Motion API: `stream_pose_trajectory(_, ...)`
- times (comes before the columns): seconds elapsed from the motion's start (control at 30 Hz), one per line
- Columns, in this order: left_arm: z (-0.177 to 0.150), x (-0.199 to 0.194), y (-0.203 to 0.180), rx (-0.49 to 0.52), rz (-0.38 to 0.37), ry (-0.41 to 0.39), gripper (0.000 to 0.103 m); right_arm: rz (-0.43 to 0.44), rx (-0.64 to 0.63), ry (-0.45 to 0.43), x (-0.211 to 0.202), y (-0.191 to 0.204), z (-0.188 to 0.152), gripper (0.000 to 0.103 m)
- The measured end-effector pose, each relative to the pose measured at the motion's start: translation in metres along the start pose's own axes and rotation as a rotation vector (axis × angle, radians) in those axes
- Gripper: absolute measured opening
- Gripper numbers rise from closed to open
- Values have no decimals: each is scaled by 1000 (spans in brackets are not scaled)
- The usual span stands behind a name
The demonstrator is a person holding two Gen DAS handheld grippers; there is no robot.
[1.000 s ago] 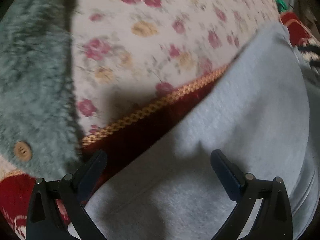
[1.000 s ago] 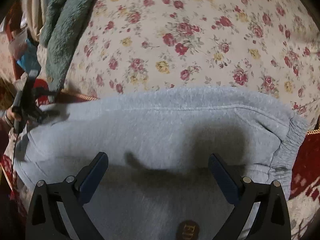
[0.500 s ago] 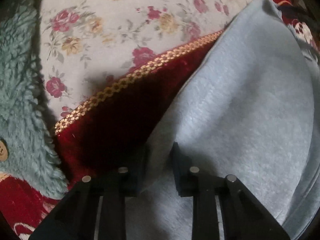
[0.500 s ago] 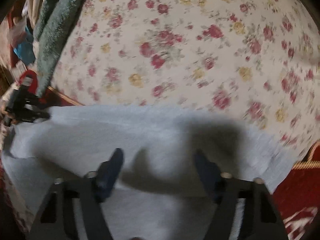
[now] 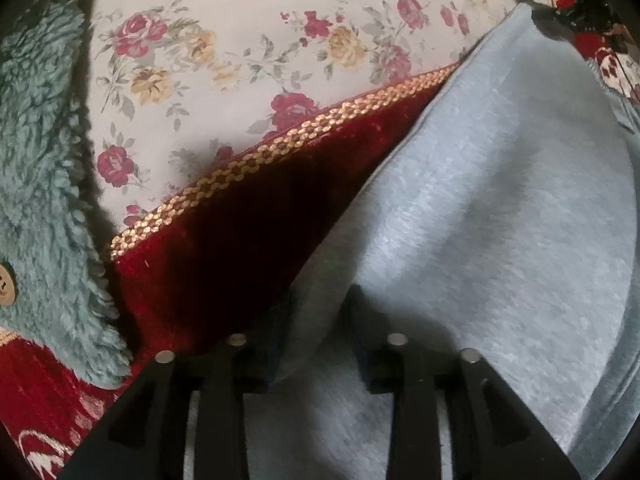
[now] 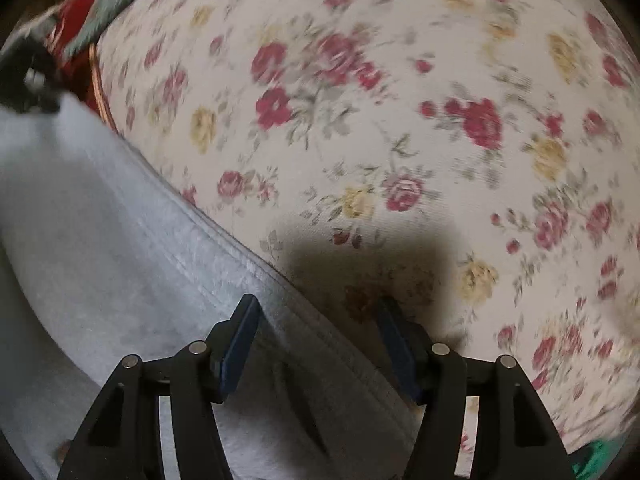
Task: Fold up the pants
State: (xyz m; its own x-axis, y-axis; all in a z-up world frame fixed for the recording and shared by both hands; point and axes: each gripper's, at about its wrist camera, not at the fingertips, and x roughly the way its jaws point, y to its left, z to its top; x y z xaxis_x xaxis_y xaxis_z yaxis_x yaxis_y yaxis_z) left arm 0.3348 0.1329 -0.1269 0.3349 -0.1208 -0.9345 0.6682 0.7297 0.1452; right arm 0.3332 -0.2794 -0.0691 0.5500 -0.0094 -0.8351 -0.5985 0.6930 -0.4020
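Note:
Light grey fleece pants [image 5: 500, 208] lie over a red velvet cover and a floral sheet. My left gripper [image 5: 316, 320] is shut on a fold of the pants' edge at the bottom of the left wrist view. In the right wrist view the pants [image 6: 100, 248] fill the lower left, with a stitched hem running diagonally. My right gripper [image 6: 316, 340] is partly closed with its fingers on either side of that hem; the view is blurred and a gap still shows. The left gripper [image 6: 28, 80] shows far off at the pants' other end.
A floral sheet [image 5: 256, 52] covers the surface, also in the right wrist view [image 6: 400, 120]. A red velvet cover with gold braid [image 5: 224, 248] lies beside the pants. A teal fuzzy garment with a wooden button [image 5: 44, 200] is at left.
My left gripper closed on the pants' edge and holds it. My right gripper narrowed from wide open and swung right toward the hem.

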Motion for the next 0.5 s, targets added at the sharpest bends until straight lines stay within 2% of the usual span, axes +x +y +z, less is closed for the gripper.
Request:
stream_pose_trajectory(0.03, 2, 1, 2, -7, 13, 2, 40, 51, -32, 32, -1, 4, -1, 59)
stream_pose_trajectory(0.07, 3, 1, 5, -20, 15, 4, 48, 110, -49, 67, -1, 6, -4, 47)
stream_pose_trajectory(0.1, 2, 2, 9, -30, 16, 5, 63, 106, -84, 87, 0, 9, -8, 47)
stream_pose_trajectory(0.13, 3, 6, 18, -43, 24, 7, 71, 47, -110, 107, 4, 9, -9, 47)
stream_pose_trajectory(0.17, 2, 9, 23, -65, 46, 11, 83, 38, -100, 124, 9, 8, -9, 47)
stream_pose_trajectory(0.23, 1, 13, 27, -103, 51, 19, 85, 17, -78, 142, 19, 8, -5, 47)
stream_pose_trajectory(0.3, 0, 14, 21, -87, 84, 5, 85, -41, -122, 150, 24, 17, -5, 45)
stream_pose_trajectory(0.33, 0, 14, 18, -84, 95, -1, 82, -57, -132, 148, 22, 21, -6, 35)
stream_pose_trajectory(0.37, 0, 14, 17, -91, 84, 0, 70, -56, -124, 163, 21, 23, -6, 19)
stream_pose_trajectory(0.4, -1, 13, 14, -104, 65, -2, 50, -75, -133, 174, 20, 28, -8, 16)
stream_pose_trajectory(0.43, 0, 12, 7, -94, 59, -4, 38, -98, -155, 185, 21, 39, -10, 12)
stream_pose_trajectory(0.47, -2, 8, -7, -72, 82, -8, 27, -113, -174, 194, 20, 42, -9, 11)
stream_pose_trajectory(0.5, -2, 8, -19, -37, 125, -9, 23, -132, -201, 203, 16, 47, -11, 10)
